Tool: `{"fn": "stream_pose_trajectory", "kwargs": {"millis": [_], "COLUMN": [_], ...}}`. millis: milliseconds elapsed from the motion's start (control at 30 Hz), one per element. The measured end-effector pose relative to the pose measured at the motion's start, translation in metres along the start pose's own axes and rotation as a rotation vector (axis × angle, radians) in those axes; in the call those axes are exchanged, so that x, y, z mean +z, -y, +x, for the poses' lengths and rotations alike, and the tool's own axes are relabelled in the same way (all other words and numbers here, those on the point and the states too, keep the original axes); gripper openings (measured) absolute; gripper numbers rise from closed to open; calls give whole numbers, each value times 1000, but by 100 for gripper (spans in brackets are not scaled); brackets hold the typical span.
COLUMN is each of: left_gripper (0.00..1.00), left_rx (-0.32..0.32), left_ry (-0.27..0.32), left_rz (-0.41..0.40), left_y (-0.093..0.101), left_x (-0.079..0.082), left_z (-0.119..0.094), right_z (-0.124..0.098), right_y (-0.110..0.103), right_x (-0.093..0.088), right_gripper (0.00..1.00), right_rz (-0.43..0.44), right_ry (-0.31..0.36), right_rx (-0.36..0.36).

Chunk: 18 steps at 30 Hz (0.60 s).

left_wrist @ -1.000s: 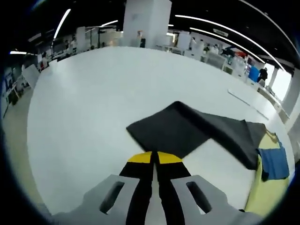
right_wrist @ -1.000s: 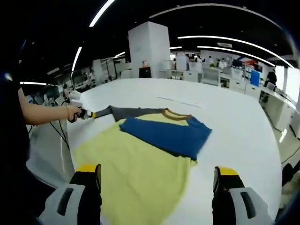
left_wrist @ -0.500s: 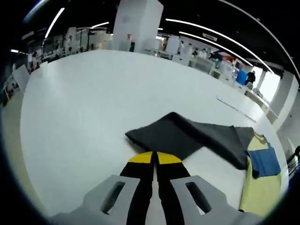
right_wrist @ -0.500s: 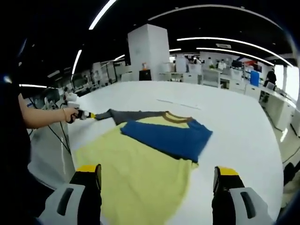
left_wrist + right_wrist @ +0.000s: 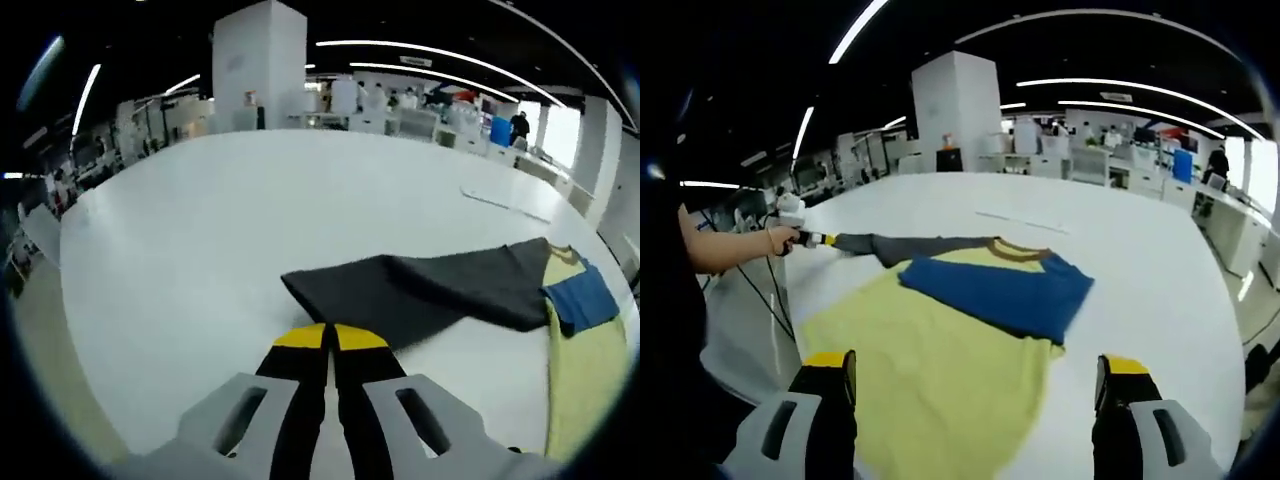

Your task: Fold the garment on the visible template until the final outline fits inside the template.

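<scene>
The dark sleeve (image 5: 905, 243) has been drawn out longer and flatter across the table (image 5: 1140, 260). The left hand-held gripper (image 5: 825, 239), clamped on its end, has been carried further from the shirt body (image 5: 930, 360).

Open office, ceiling strip lights (image 5: 855, 27)

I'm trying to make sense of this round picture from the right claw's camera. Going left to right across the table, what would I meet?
Person's hand → left claw → grey sleeve → blue sleeve
</scene>
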<state>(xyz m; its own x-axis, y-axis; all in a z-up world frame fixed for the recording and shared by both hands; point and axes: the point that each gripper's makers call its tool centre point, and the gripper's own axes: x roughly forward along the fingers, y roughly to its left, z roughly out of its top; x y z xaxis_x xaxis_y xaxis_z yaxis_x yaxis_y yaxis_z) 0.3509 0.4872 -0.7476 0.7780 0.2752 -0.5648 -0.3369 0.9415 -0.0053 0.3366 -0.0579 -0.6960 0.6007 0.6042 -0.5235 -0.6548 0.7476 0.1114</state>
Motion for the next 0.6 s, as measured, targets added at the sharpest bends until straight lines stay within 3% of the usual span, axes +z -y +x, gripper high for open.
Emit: {"fn": "stream_pose_trajectory", "kwargs": {"millis": [600], "left_gripper": [0], "left_rx": [-37], "left_ry": [-50], "left_rz": [112], "left_y": [-18], "left_x": [-1], "left_z": [10], "right_z": [-5], "right_y": [-1], "right_x": [-4], "right_gripper": [99], "right_rz": [3], "right_ry": [-12], "right_rx": [0]}}
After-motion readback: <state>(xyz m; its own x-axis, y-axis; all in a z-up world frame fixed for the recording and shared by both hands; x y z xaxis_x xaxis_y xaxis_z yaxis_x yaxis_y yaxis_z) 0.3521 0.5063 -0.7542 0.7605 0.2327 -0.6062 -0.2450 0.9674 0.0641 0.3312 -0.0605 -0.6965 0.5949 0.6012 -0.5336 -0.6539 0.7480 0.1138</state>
